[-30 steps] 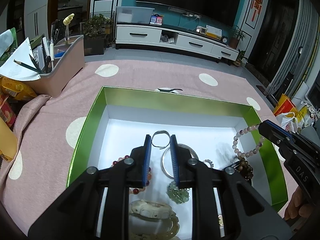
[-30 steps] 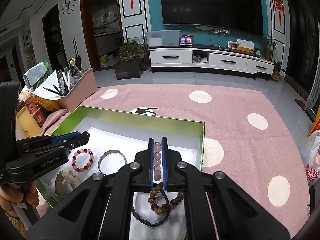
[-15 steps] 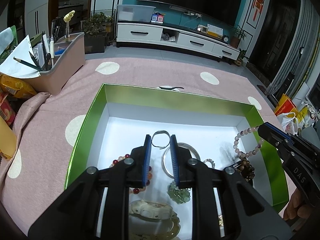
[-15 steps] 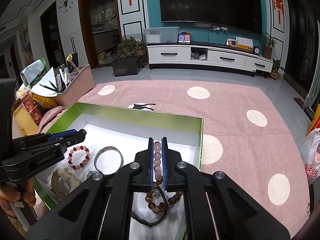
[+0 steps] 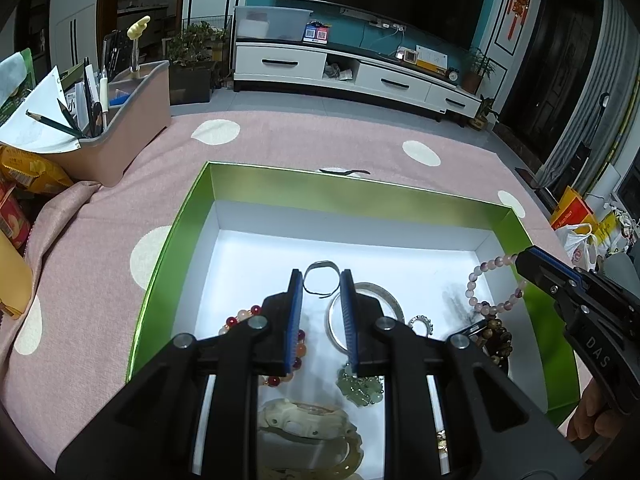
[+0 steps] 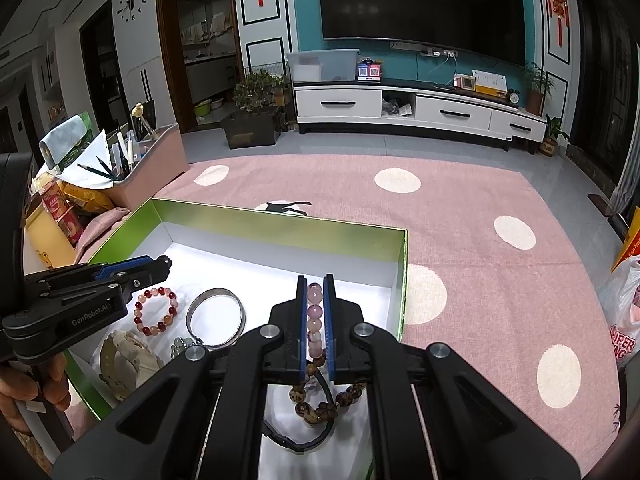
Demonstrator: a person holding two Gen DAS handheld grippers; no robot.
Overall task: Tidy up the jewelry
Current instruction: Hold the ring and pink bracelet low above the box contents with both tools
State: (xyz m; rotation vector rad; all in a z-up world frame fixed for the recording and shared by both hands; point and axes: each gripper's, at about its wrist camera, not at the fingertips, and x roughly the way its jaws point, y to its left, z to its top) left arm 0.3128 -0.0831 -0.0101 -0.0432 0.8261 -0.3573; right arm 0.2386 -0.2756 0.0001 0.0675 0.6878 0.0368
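A green box with a white floor holds the jewelry. My right gripper is shut on a pale pink bead bracelet, held over the box's right side; the bracelet shows hanging from it in the left wrist view. My left gripper is open and empty above the box. Below it lie a thin wire ring, a silver bangle, a red bead bracelet, a green jade pendant and a carved cream bangle. A brown bead bracelet lies under the right gripper.
The box sits on a pink cloth with white dots. A pink bin with pencils and papers stands at the far left, with snack packets beside it. Plastic bags lie at the right.
The right gripper with the pink bracelet has moved slightly. The left gripper stays open in about the same place.
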